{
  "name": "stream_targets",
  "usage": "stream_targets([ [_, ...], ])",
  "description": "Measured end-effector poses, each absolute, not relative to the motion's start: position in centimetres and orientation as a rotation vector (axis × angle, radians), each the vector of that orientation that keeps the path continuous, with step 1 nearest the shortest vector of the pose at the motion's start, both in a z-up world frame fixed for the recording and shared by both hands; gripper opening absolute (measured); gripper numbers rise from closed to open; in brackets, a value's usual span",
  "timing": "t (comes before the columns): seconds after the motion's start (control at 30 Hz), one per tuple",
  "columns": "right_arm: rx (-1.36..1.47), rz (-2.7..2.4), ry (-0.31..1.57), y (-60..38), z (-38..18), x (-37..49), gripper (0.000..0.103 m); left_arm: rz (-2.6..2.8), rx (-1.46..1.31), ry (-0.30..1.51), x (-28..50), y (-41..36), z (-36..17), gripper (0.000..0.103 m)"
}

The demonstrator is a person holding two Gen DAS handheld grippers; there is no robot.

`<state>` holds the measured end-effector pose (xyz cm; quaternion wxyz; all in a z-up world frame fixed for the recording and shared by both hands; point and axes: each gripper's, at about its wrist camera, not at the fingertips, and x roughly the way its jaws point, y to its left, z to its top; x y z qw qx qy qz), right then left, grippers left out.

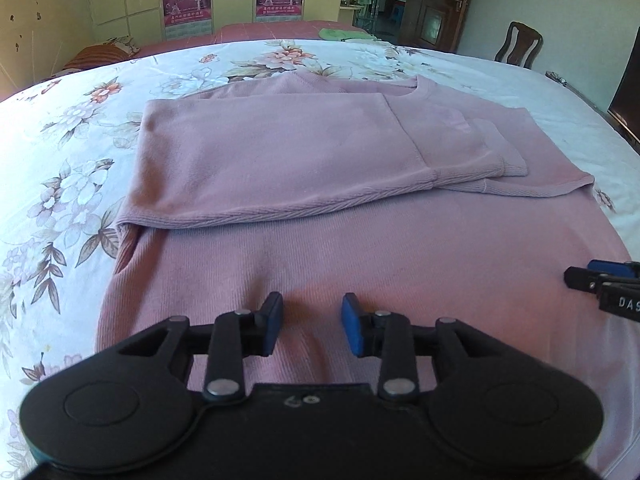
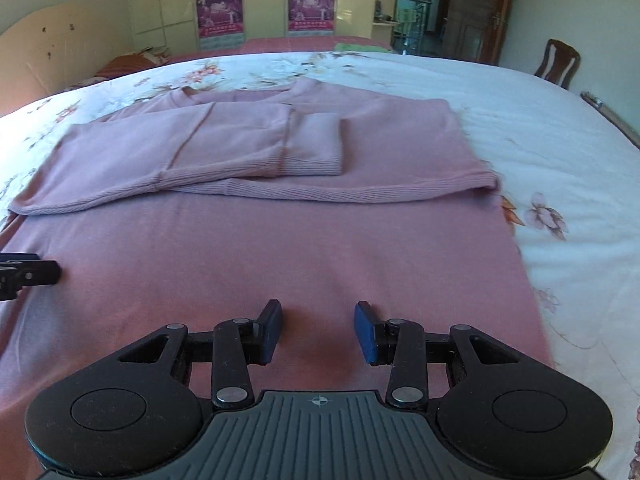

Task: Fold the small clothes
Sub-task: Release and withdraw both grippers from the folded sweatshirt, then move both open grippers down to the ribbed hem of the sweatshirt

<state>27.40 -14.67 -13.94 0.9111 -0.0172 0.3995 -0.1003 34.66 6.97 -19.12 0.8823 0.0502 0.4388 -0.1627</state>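
A pink knit sweater [image 1: 280, 152] lies flat on the floral bedsheet, its sleeves folded across the upper body; it also shows in the right wrist view [image 2: 260, 240]. My left gripper [image 1: 312, 326] is open and empty, low over the sweater's near part. My right gripper [image 2: 318, 330] is open and empty, low over the same near part, further right. The right gripper's tip [image 1: 600, 280] shows at the right edge of the left wrist view. The left gripper's tip [image 2: 28, 274] shows at the left edge of the right wrist view.
The floral bedsheet [image 1: 60, 160] spreads around the sweater on the bed. A wooden chair [image 1: 518, 42] stands at the far right beside a dark door [image 1: 436, 4]. A green cloth [image 1: 344, 34] lies beyond the bed. Cupboards with posters [image 2: 220, 8] line the back wall.
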Motion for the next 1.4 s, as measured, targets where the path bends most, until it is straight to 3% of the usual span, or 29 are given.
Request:
stream_targets([
  [0.37, -0.017, -0.175, 0.784, -15.9, -12.3, 24.2, 0.039, -0.218, 0.069, 0.942, 30.6, 10.9, -17.8, 0.046],
  [0.53, -0.019, 0.004, 0.781, -11.2, -12.0, 22.2, 0.039, -0.283, 0.040, 0.938, 27.6, 8.5, -16.8, 0.064],
  [0.77, -0.103, 0.101, 0.829, -7.8, -14.4, 20.4, 0.039, -0.285, 0.095, 0.952, 25.1, 5.1, -18.9, 0.066],
  [0.93, -0.083, 0.028, 0.828, -12.1, -14.4, 17.8, 0.039, -0.214, 0.105, 0.919, 22.9, 7.7, -19.5, 0.090],
  [1.23, -0.093, -0.053, 0.817, -16.6, -13.7, 13.6, 0.039, -0.108, 0.072, 0.948, 21.1, 9.9, -19.4, 0.101],
  [1.4, -0.068, -0.054, 0.816, -17.2, -13.3, 12.5, 0.039, -0.081, 0.075, 0.956, 20.5, 9.6, -19.4, 0.103],
])
